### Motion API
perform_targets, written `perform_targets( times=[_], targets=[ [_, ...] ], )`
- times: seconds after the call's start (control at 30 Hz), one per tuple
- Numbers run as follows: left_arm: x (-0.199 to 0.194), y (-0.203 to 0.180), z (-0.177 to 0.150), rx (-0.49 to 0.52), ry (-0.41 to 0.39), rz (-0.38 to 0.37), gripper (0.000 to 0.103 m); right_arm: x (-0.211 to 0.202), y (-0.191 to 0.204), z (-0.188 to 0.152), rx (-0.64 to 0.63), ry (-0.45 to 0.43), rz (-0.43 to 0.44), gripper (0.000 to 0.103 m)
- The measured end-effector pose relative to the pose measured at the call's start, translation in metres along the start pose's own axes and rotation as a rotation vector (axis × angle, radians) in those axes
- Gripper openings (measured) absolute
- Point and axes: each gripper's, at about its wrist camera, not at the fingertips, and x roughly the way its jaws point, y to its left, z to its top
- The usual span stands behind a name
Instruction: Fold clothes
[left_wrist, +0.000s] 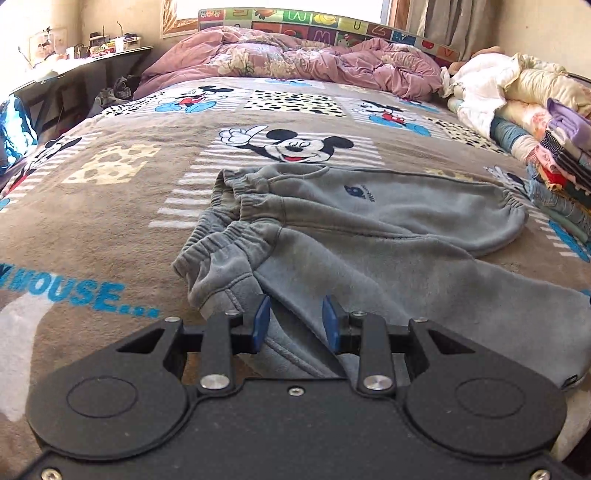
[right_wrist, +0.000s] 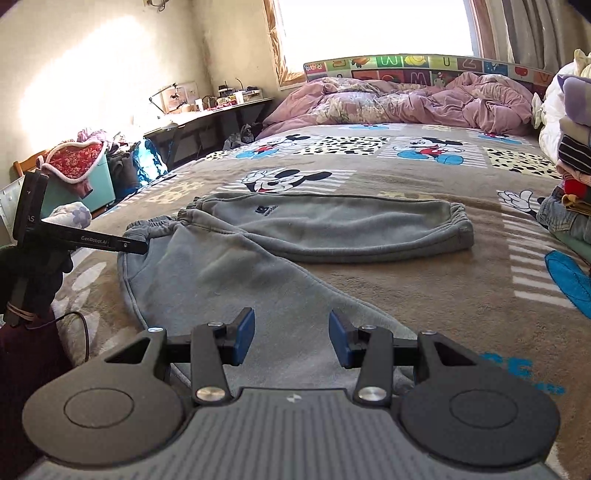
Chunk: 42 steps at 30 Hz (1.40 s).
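Left wrist view: grey sweatpants (left_wrist: 369, 236) spread on a cartoon-print blanket (left_wrist: 110, 206) over the bed, waistband bunched toward the left, one leg running away to the right with its elastic cuff at the far end, the other leg coming back toward the camera. Left gripper (left_wrist: 295, 321) poised low over that near leg, blue fingers (left_wrist: 263, 317) parted wide with fleece showing between them, nothing pinched. Right wrist view: same garment (right_wrist: 229, 273) seen splayed in a V, right gripper (right_wrist: 291, 334) low over the near leg, fingers (right_wrist: 244, 332) also wide apart and holding nothing.

Judged by look: thick brushed fleece, soft and floppy, light to moderate in weight, not slippery, not fragile. Likely to sag and drag on the plush blanket rather than slide, so better lifted clear than pulled flat. Firmest places for a pinch: gathered waistband (left_wrist: 221, 236), ribbed cuff (left_wrist: 511, 205), or stitched side seam, where doubled cloth fills the fingers. Single-layer mid-leg cloth likely to bunch or slip free. Stack of folded clothes (left_wrist: 554, 147) at the right edge of the bed, well apart from the sweatpants.
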Motion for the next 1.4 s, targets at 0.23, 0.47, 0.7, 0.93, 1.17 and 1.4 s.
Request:
perform_targets(
  times=[0.23,0.47,0.7,0.93,1.17,1.4],
  targets=[
    [0.017,0.026,-0.021,-0.138,0.06,0.028,0.029,0.009,0.008,-0.021,-0.001,0.044,-0.032,0.045],
    [0.018,0.064,-0.033,-0.363,0.033,-0.083,0.015,0.019,0.001,-0.045,0.037,0.064,-0.052,0.044],
    [-0.016,0.055,-0.005,-0.299,-0.01,-0.105,0.016,-0.008,0.01,-0.028,0.007,0.001,-0.05,0.045],
    [-0.005,0.037,0.016,-0.069,-0.027,0.005,0.017,-0.012,0.023,-0.023,-0.081,0.014,-0.076,0.047],
    [0.033,0.049,-0.003,-0.042,0.053,0.055,0.018,0.017,0.017,-0.041,-0.07,0.133,-0.091,0.053],
    [0.029,0.051,0.004,-0.066,0.076,0.036,0.02,0.016,0.013,-0.037,0.006,0.125,-0.077,0.054]
  ],
)
